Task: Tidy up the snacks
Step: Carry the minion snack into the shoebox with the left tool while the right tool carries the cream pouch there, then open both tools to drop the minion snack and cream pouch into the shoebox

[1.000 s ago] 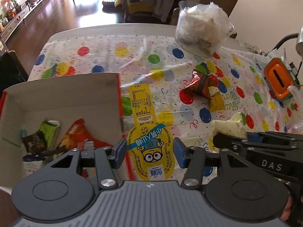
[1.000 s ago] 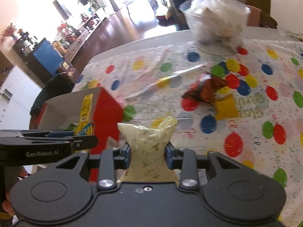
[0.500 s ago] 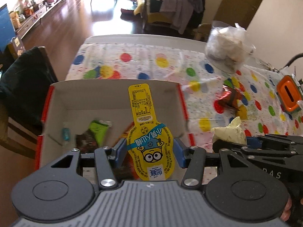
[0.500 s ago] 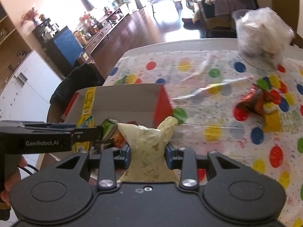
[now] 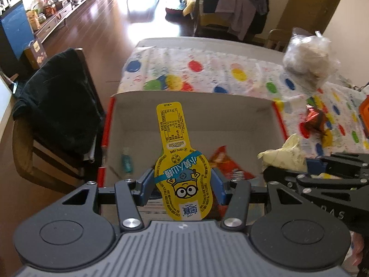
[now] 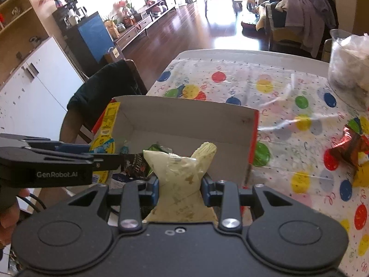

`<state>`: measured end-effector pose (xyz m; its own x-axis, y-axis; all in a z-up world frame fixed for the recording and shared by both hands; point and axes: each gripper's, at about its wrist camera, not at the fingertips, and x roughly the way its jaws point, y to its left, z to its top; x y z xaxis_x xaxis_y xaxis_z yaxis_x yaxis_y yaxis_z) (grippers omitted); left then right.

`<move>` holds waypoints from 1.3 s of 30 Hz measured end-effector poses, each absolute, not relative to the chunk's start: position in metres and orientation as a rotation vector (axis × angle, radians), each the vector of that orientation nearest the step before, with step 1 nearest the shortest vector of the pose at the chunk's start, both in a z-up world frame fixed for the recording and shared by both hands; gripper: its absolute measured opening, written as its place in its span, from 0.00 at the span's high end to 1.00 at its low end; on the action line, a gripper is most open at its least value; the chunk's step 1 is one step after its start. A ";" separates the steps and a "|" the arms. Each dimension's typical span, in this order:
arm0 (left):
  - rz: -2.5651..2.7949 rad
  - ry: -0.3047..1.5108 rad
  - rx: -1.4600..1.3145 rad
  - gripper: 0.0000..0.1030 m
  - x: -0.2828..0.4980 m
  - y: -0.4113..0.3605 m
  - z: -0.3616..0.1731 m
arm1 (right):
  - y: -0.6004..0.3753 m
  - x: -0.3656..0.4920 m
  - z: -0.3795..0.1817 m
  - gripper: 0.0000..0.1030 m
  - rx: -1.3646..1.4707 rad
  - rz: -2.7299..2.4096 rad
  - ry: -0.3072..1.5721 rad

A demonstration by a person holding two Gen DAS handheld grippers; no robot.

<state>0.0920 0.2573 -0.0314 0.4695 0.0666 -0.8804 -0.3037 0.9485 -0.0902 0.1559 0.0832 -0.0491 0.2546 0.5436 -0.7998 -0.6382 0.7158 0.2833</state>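
Observation:
My left gripper [image 5: 182,184] is shut on a yellow Minions snack packet [image 5: 178,152] and holds it over the open cardboard box [image 5: 191,106]. My right gripper [image 6: 181,187] is shut on a pale yellow snack bag [image 6: 182,177], also above the box [image 6: 184,115], just right of the left gripper [image 6: 57,161]. The pale bag also shows in the left wrist view [image 5: 283,157]. Inside the box lie a red packet [image 5: 228,164], a green packet [image 6: 159,149], a dark chocolate packet [image 6: 136,166] and a small blue item [image 5: 126,162].
A red-brown wrapper [image 6: 350,147] and a yellow packet [image 6: 362,175] lie on the dotted tablecloth [image 6: 276,85] to the right. A clear bag of white stuff [image 5: 309,62] stands at the far right. A chair with a black garment [image 5: 57,101] stands left of the table.
Both grippers have moved left with their snacks, from over the tablecloth to over the box. Neither has let go.

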 end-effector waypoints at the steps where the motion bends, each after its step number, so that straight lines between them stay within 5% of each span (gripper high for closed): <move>1: 0.236 1.071 -0.244 0.50 0.092 0.261 -0.035 | 0.089 0.157 -0.052 0.68 -0.114 0.804 1.043; 20: 0.230 1.234 -0.151 0.50 0.127 0.283 -0.093 | 0.148 0.175 -0.116 0.68 -0.219 0.774 1.164; 39: 0.232 1.255 -0.198 0.44 0.130 0.285 -0.097 | 0.139 0.176 -0.109 0.60 -0.190 0.763 1.159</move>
<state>0.1300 0.2854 -0.0967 0.2929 0.0650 -0.9539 -0.2810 0.9595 -0.0209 0.1762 0.1386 -0.1086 0.1849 0.4440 -0.8767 -0.6300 0.7382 0.2410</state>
